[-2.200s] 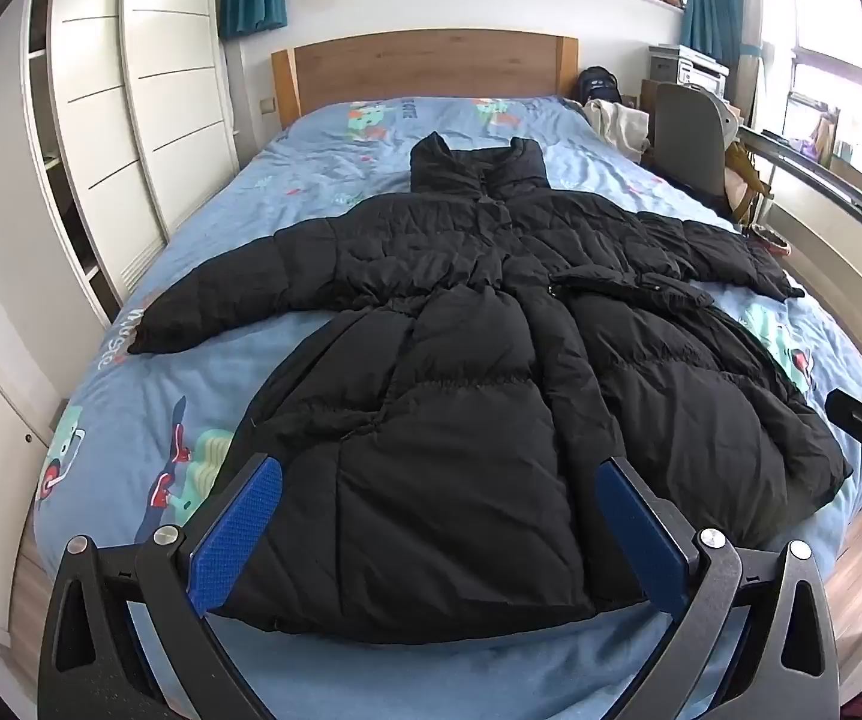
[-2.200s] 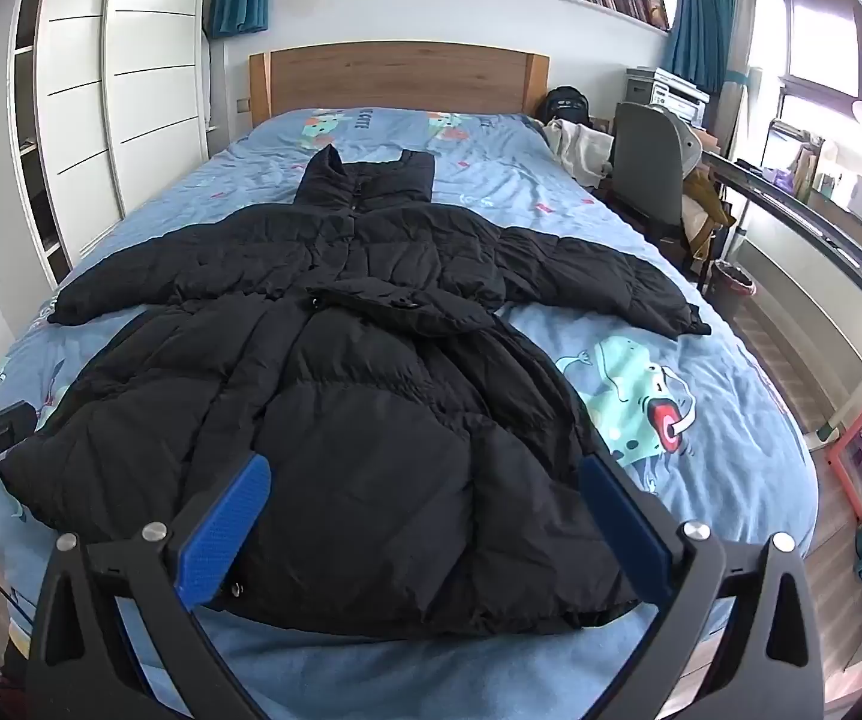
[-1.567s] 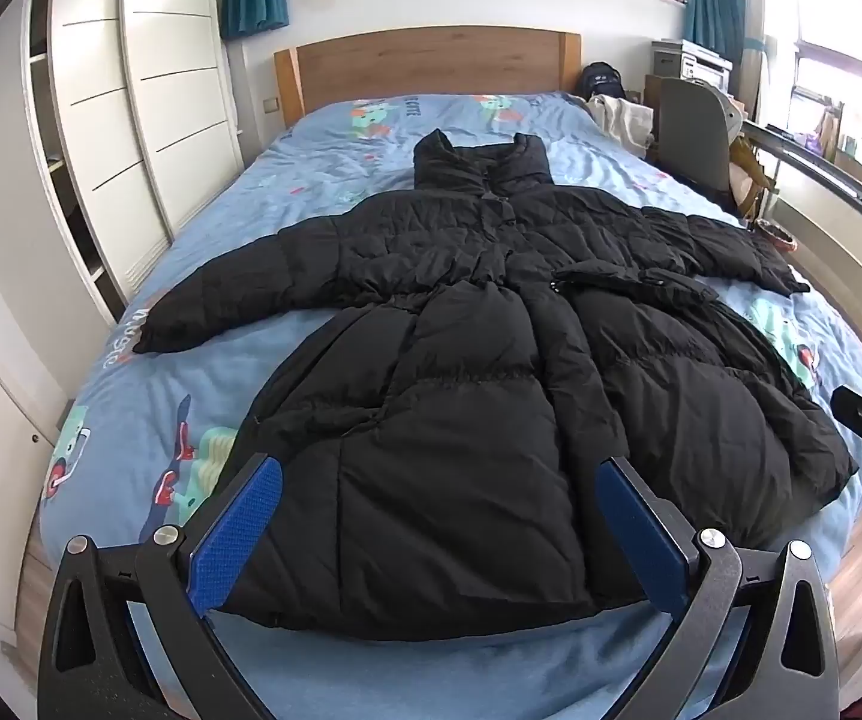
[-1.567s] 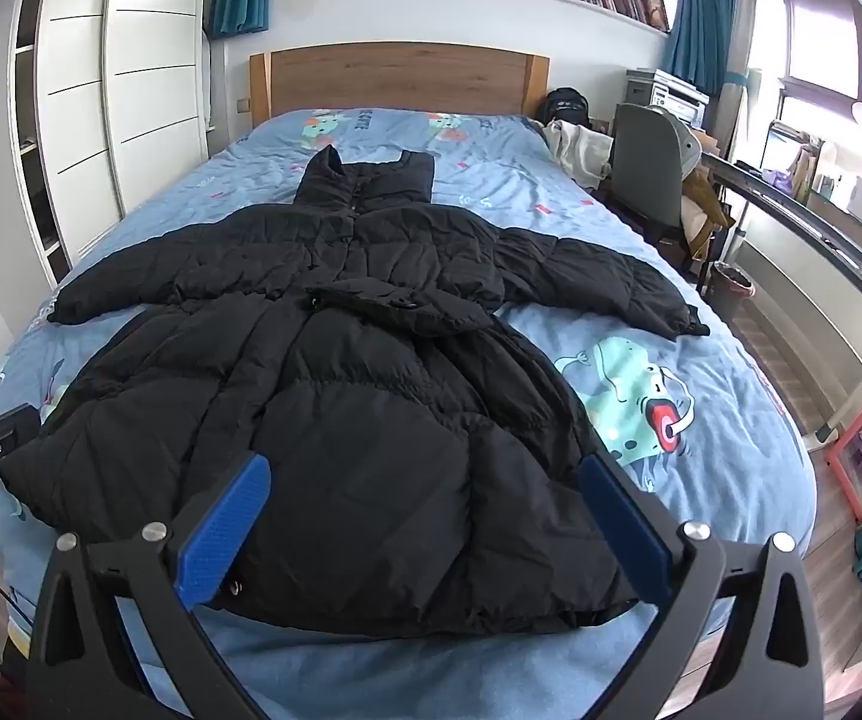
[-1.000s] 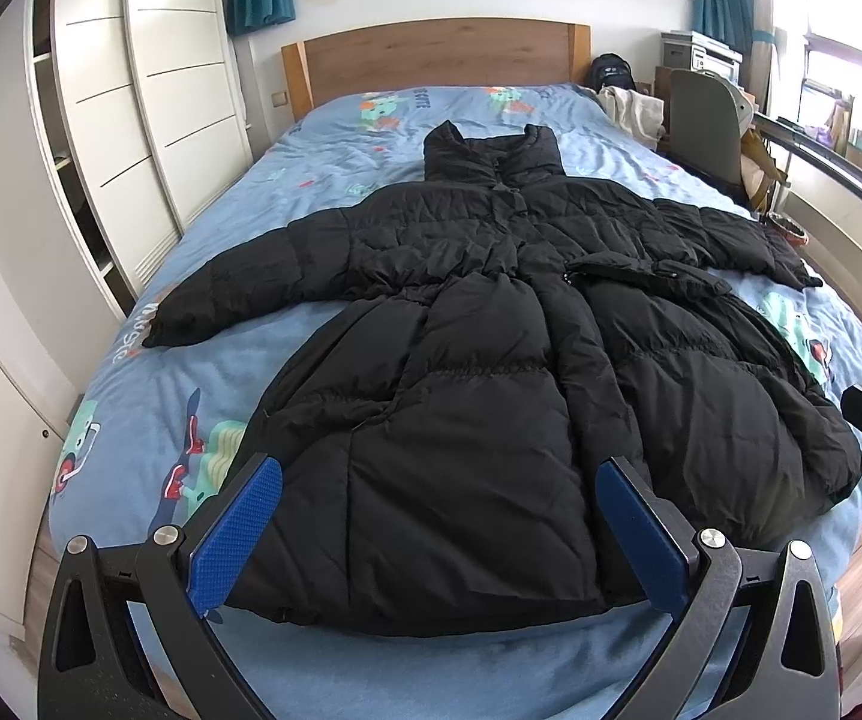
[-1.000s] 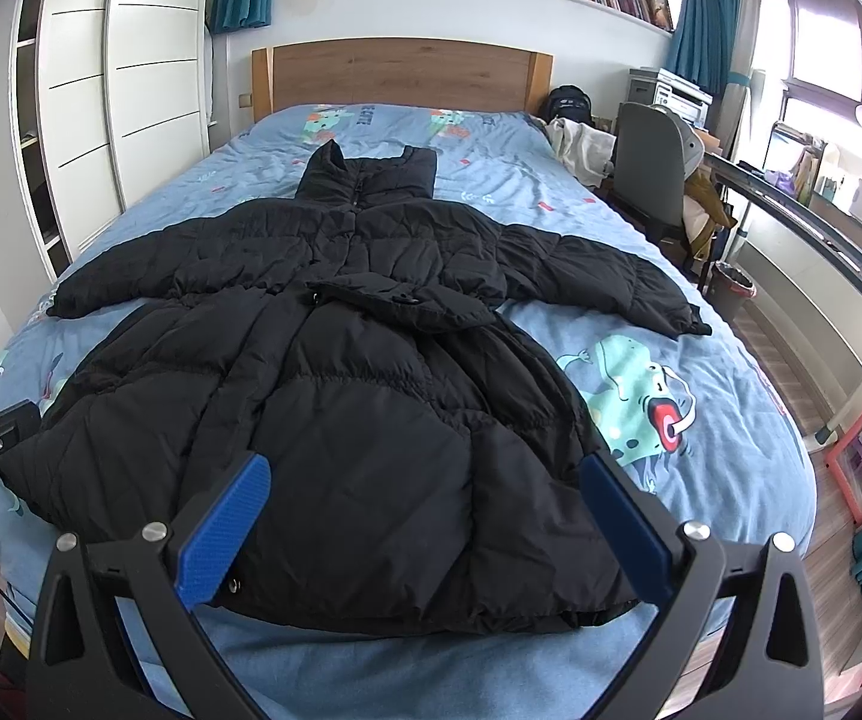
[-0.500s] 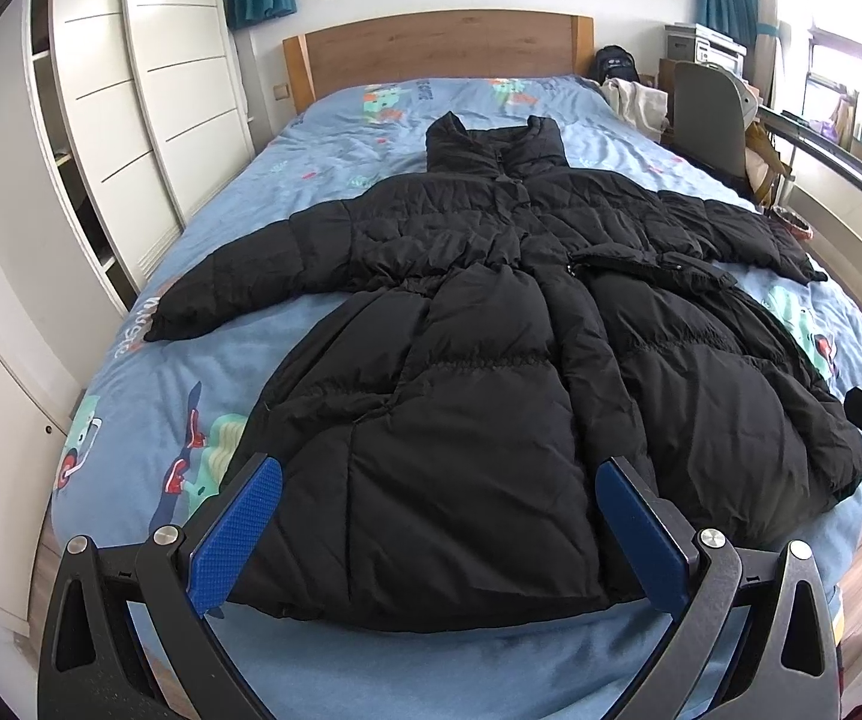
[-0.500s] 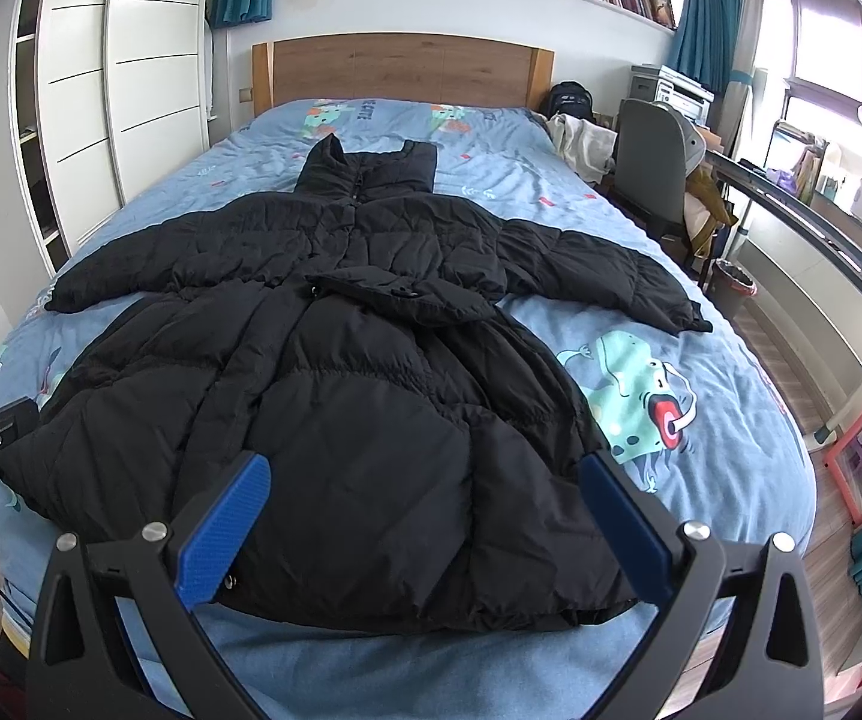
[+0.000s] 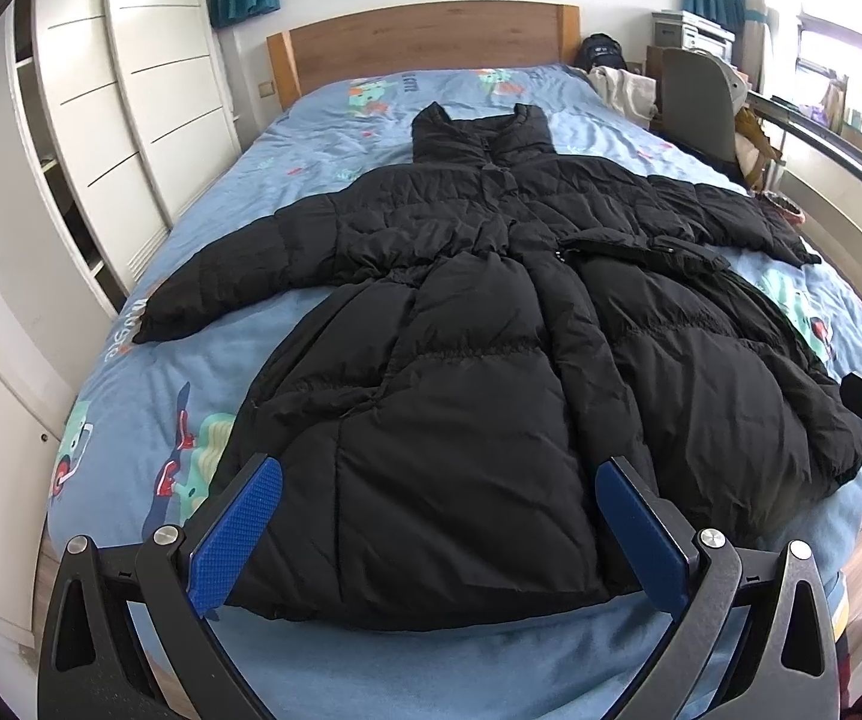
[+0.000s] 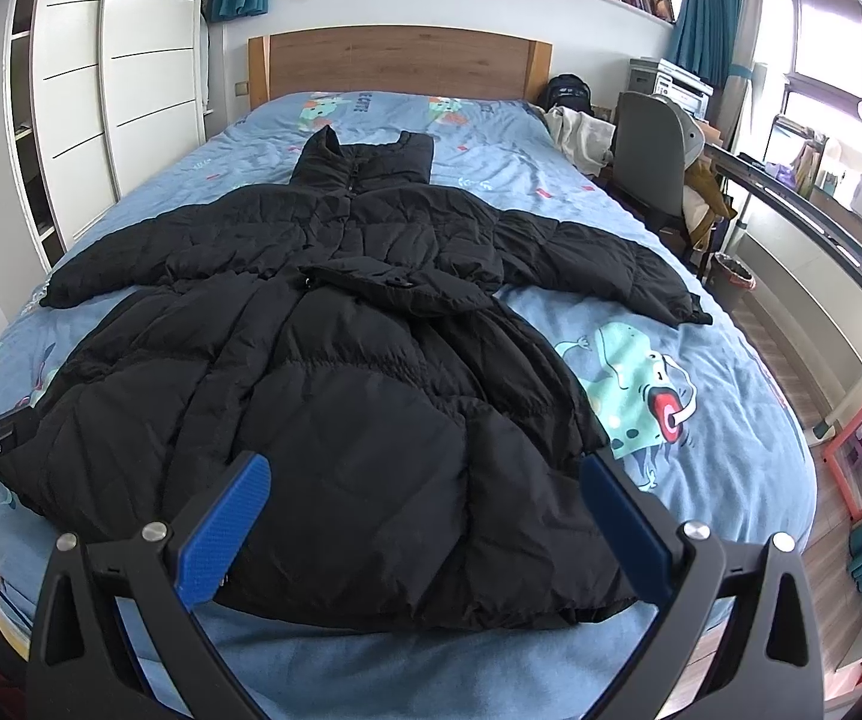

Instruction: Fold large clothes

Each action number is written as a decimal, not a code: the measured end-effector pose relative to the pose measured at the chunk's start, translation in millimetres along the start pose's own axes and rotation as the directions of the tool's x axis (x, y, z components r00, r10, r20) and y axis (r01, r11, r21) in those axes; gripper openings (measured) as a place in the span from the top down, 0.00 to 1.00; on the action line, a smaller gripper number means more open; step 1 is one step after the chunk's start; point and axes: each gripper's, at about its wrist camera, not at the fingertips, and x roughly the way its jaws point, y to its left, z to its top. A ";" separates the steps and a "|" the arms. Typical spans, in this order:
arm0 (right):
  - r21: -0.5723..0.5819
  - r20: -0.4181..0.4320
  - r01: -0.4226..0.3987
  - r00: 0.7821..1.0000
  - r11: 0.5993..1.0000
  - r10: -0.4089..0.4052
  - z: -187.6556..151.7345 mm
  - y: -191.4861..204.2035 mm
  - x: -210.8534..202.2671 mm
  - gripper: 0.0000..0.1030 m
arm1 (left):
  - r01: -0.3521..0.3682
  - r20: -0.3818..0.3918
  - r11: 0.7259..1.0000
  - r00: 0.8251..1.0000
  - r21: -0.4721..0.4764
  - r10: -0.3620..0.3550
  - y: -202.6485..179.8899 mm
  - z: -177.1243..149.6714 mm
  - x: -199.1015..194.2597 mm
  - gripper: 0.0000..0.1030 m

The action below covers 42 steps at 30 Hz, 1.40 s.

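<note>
A long black puffer coat (image 9: 478, 324) (image 10: 335, 372) lies flat on the bed, front up, collar toward the headboard and both sleeves spread out sideways. A loose belt or flap crosses its waist. My left gripper (image 9: 439, 471) hovers open above the hem at the foot of the bed, blue pads wide apart, nothing between them. In the same way my right gripper (image 10: 422, 465) stands open over the hem. Each gripper shows at the edge of the other's view.
The bed has a blue cartoon-print sheet (image 9: 371, 114) (image 10: 730, 372) and a wooden headboard (image 10: 401, 60). White wardrobe doors (image 9: 131, 120) line the left side. A grey chair (image 10: 649, 150), a desk and a bin (image 10: 733, 273) stand on the right.
Both grippers have edged forward and slightly upward over the foot of the bed, so the coat sits a little lower in view. The coat itself has not moved.
</note>
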 end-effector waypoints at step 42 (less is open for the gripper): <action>0.425 -0.003 -0.074 0.997 0.902 0.083 160.2 -163.2 170.0 0.00 | -0.031 -0.066 0.992 0.998 -0.123 0.023 32.2 91.1 67.5 0.01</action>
